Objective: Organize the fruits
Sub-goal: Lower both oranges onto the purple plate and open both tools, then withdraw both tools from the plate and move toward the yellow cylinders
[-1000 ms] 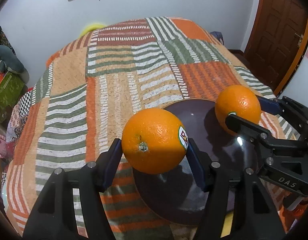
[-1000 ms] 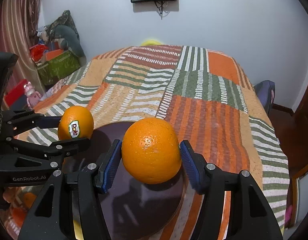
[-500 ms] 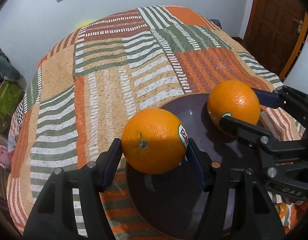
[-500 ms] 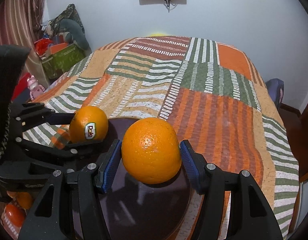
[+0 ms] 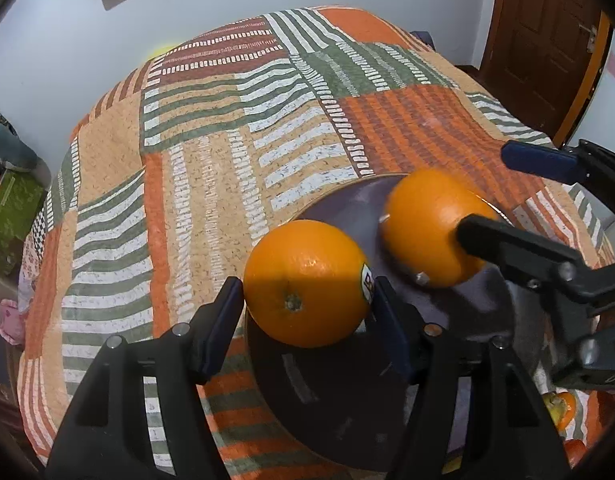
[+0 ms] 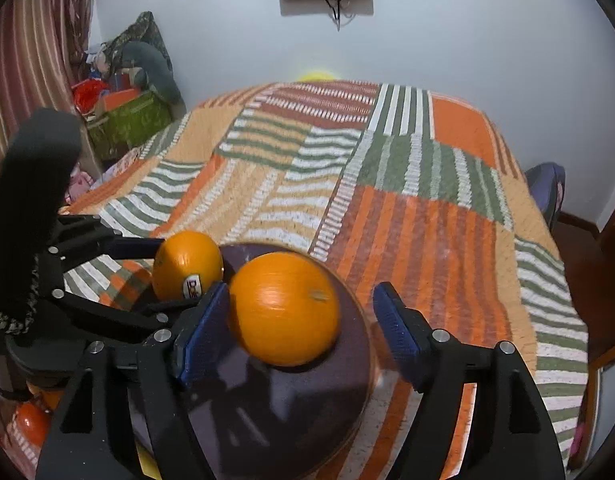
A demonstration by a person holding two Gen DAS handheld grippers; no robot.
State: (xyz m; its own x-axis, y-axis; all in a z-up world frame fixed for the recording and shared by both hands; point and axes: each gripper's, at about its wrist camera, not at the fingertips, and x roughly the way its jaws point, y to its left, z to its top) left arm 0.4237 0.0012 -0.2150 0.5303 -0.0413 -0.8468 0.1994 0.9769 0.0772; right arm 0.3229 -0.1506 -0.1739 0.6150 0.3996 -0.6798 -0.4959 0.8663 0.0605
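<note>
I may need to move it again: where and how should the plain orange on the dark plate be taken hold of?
Grip the plain round orange across its widest middle, coming from above and the near side so the pads close on its left and right flanks. It is a smooth ball on the dark round plate, so an off-centre pinch would likely roll it. The right claw, just opened, already straddles it.

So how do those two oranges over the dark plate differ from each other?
The stickered orange is clamped between the left gripper pads; the plain orange sits free, since the right gripper jaws have just been opening, with a gap on one side. The stickered one looks sharp, the plain one blurred. Both are round, alike in size, over the plate.
</note>
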